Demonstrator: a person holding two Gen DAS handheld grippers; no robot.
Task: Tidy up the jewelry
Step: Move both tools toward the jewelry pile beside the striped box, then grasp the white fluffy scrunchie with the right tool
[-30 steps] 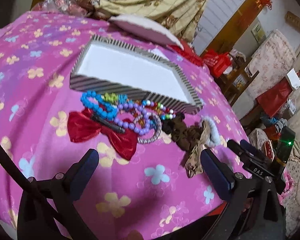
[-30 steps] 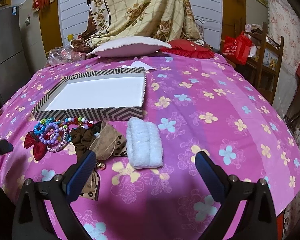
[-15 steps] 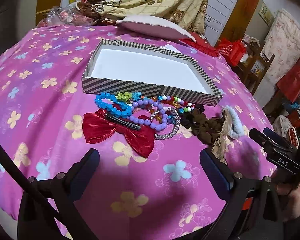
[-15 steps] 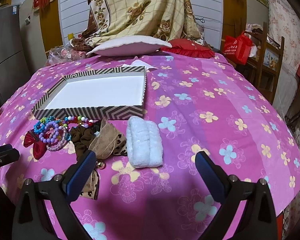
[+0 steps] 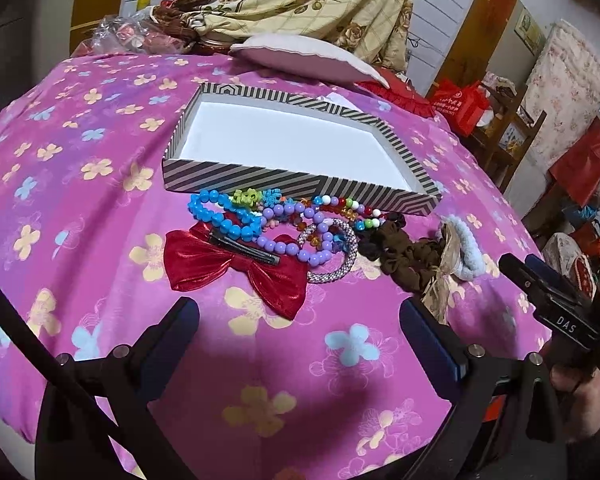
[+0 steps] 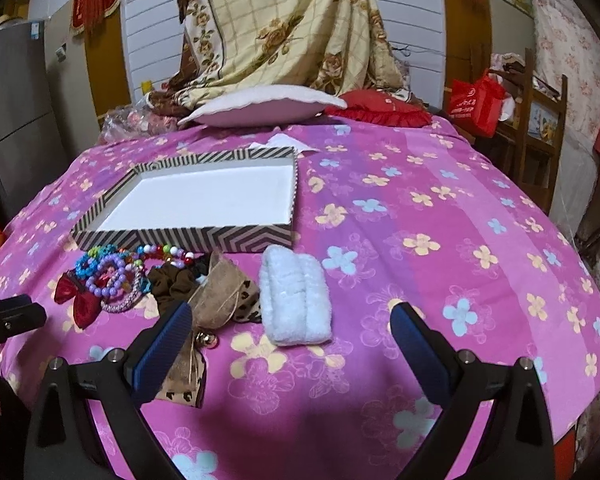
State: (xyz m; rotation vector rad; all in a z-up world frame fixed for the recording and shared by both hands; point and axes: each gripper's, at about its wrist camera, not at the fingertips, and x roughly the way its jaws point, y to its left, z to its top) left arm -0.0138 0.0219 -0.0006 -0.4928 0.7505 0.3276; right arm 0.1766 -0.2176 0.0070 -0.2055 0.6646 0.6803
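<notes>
Task barely begun: striped box (image 5: 300, 184) holds nothing; bead bracelets (image 5: 276, 224), red bow clip (image 5: 236, 268), scrunchies (image 6: 172, 284) heaped at its 6 o'clock on bed; left claw (image 5: 300, 320), right claw (image 6: 292, 332) both spread, gripping nothing

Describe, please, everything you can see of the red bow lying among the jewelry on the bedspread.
The red bow is a shiny, metallic-looking fabric hair bow with two flared wings, lying flat on the pink flowered bedspread at the near left of the pile, in front of the striped box. A dark metal clip runs across its middle. The blue bead bracelet overlaps its upper edge. Neither hand-held gripper touches it.
</notes>
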